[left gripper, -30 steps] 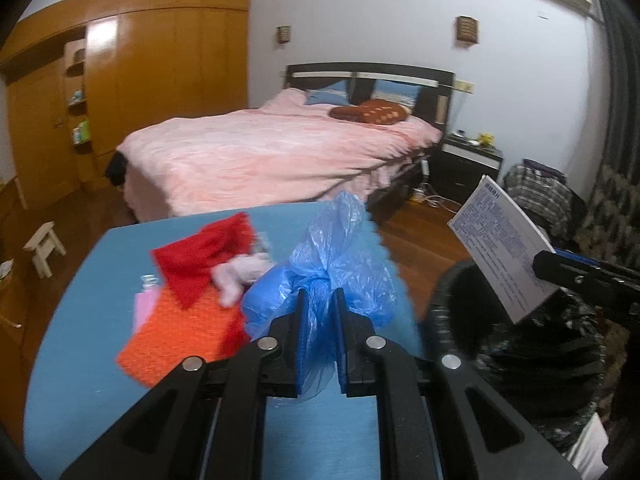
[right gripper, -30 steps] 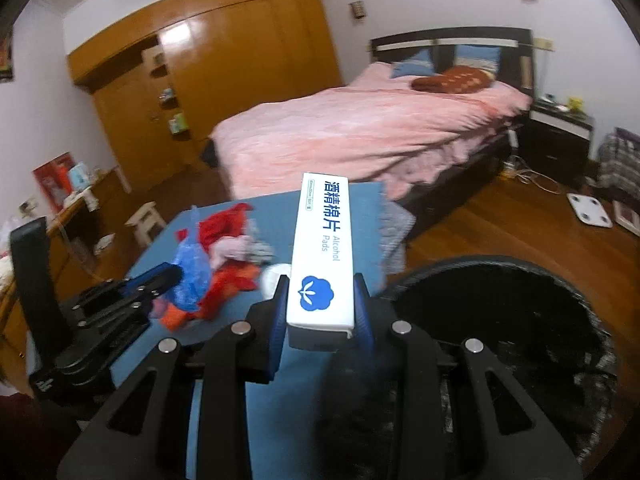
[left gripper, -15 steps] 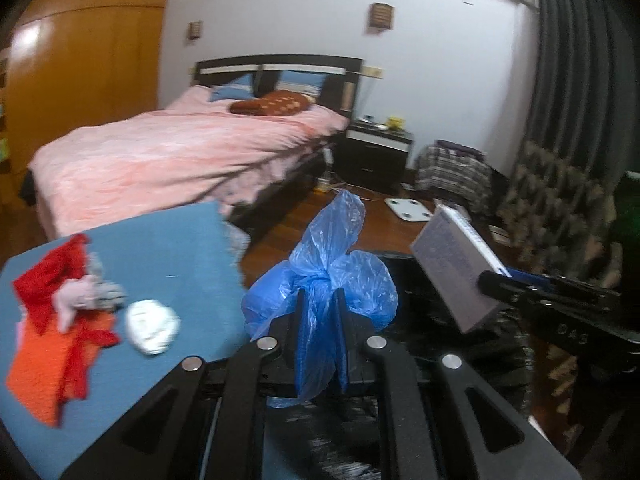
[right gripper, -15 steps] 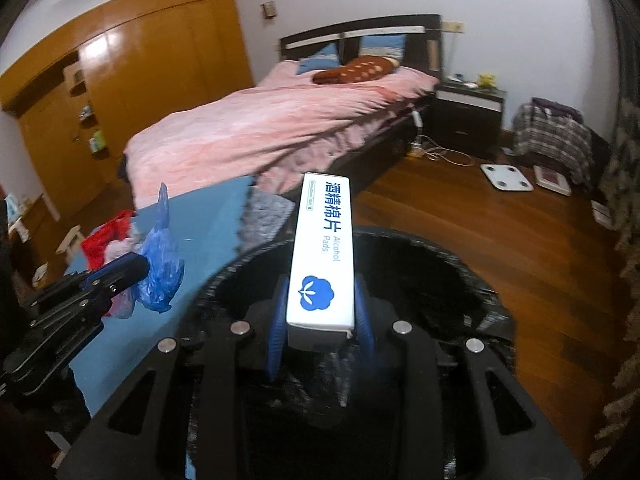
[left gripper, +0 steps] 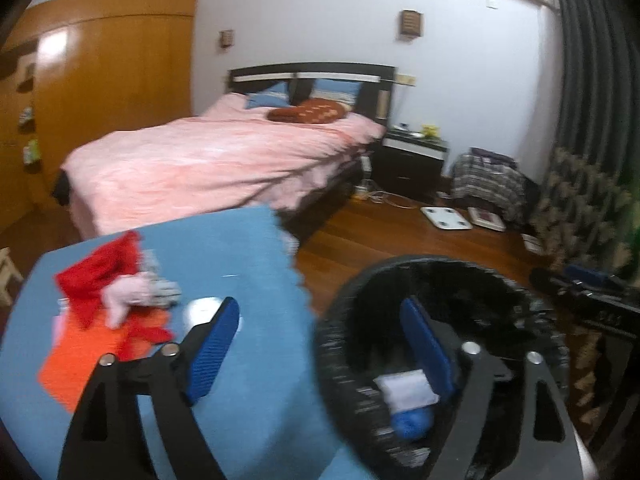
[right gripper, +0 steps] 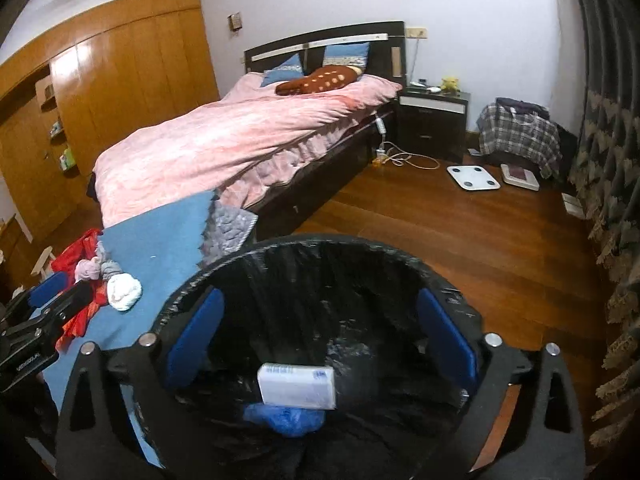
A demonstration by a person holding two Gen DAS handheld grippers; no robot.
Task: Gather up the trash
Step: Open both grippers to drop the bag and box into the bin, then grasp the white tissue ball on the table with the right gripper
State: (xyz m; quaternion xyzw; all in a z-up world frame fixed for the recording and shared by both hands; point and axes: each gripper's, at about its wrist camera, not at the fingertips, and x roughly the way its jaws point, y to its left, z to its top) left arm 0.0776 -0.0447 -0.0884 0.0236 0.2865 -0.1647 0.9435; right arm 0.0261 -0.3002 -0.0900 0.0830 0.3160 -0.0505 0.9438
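**Both pieces of trash now lie in the bin**

Since a second ago, the white rectangular cardboard box (right gripper: 296, 385) has left your right hand-held gripper (right gripper: 321, 338) and the crumpled blue plastic bag (right gripper: 285, 418) has left your left hand-held gripper (left gripper: 321, 346); both lie at the bottom of the round black-lined trash bin (right gripper: 400, 256), the box resting partly on the bag.

Both sets of jaws are opening, with nothing pressed between the pads. Your right one hangs over the bin's mouth; your left one straddles the bin's rim, one finger over the blue-covered surface (left gripper: 240, 248).

The left wrist view is blurred, so the bin's contents show there only as a pale patch and a blue one. The bin's near wall is cut off by the gripper bodies in both views.

On the surface, a crumpled white wad (right gripper: 124, 291) lies just beside a heap of red, orange and pink cloths (left gripper: 108, 300), near the bin. Open wooden floor (right gripper: 460, 224) lies beyond the bin's far rim, with the pink-covered bed (right gripper: 224, 140) past the surface's far edge.
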